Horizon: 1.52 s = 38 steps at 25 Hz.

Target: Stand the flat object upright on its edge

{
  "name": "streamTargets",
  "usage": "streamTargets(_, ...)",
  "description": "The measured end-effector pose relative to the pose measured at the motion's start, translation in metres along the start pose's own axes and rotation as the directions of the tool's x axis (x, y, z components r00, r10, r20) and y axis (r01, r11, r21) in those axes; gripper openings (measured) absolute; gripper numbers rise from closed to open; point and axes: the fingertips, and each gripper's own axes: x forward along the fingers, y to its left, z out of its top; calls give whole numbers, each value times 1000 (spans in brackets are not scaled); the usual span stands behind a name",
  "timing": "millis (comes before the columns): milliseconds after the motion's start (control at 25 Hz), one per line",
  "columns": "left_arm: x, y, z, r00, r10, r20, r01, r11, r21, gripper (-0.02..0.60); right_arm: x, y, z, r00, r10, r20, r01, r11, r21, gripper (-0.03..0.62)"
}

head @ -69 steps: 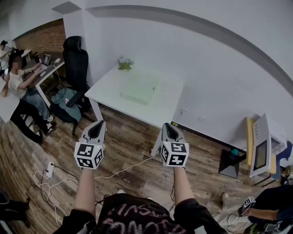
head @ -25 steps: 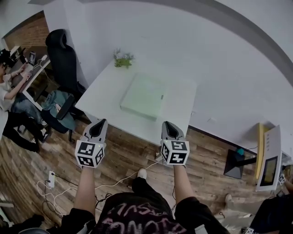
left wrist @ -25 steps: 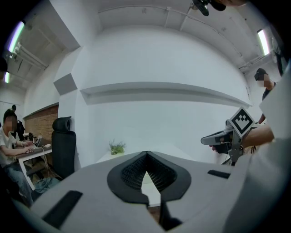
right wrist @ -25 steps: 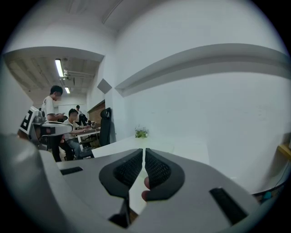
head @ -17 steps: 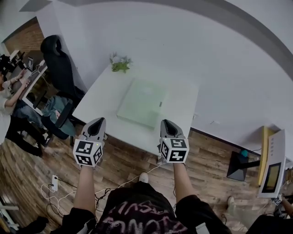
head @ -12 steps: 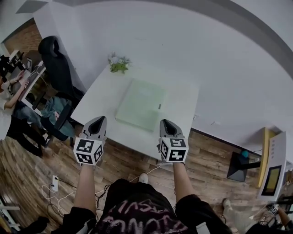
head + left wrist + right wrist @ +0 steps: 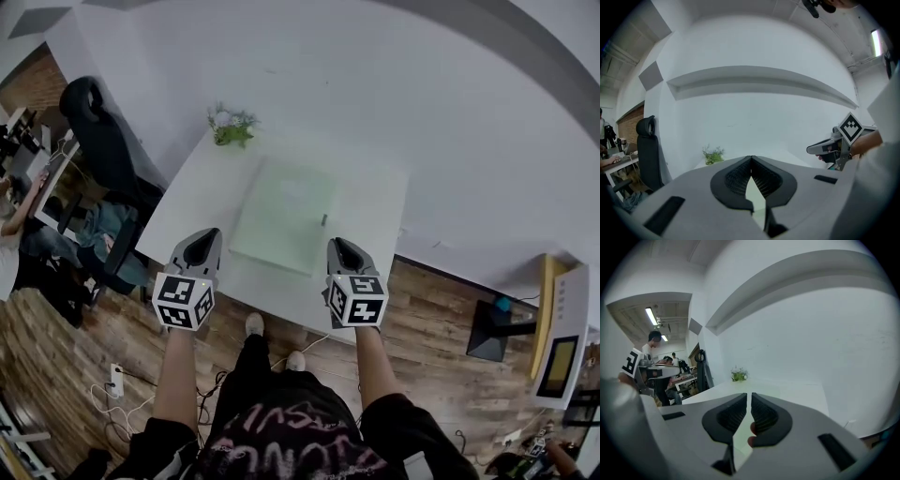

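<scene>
We hold the left gripper (image 7: 202,246) and the right gripper (image 7: 341,249) side by side over the near edge of the white table (image 7: 187,220). Both have their jaws pressed together with nothing between them, which suits an approach rather than a grasp. The flat object (image 7: 324,219), which we take to be the small dark piece, lies near the right edge of the pale green mat (image 7: 281,211), beyond the right gripper's tip and untouched. We judge the work not yet begun, and the jaws must spread before we can tip it onto its edge.
</scene>
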Motion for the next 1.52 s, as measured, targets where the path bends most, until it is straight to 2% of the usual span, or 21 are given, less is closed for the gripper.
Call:
streamTargets(440, 76, 30, -23, 991, -106, -76, 103, 994, -42, 15, 50, -8, -19, 994, -70, -84, 73, 996, 41, 31)
streamTargets(760, 138, 37, -47, 967, -208, -147, 199, 977, -70, 17, 81, -22, -40, 981, -119, -156, 134, 987, 88, 36)
streamTargets(840, 150, 36, -56, 958, -230, -170, 220, 972, -79, 19, 85, -24, -48, 975, -128, -180, 147, 984, 101, 60)
streamTargets(880, 156, 35, -60, 952, -244, -183, 232, 969, -86, 28, 88, -26, -52, 973, -133, -190, 155, 982, 107, 78)
streamTargets(960, 166, 31, -70, 939, -274, -210, 258, 961, -100, 102, 91, -29, -59, 968, -141, -208, 168, 978, 120, 107)
streamTargets(1120, 181, 28, -90, 911, -319, -262, 293, 947, -134, 174, 100, -29, -72, 961, -120, -249, 162, 974, 156, 145)
streamTargets(1240, 191, 26, -103, 888, -353, -296, 319, 934, -159, 240, 106, -27, -81, 957, -95, -275, 146, 975, 170, 216)
streamTargets(1520, 209, 27, -123, 852, -399, -338, 341, 914, -218, 289, 119, -30, -95, 944, -81, -320, 153, 967, 206, 256)
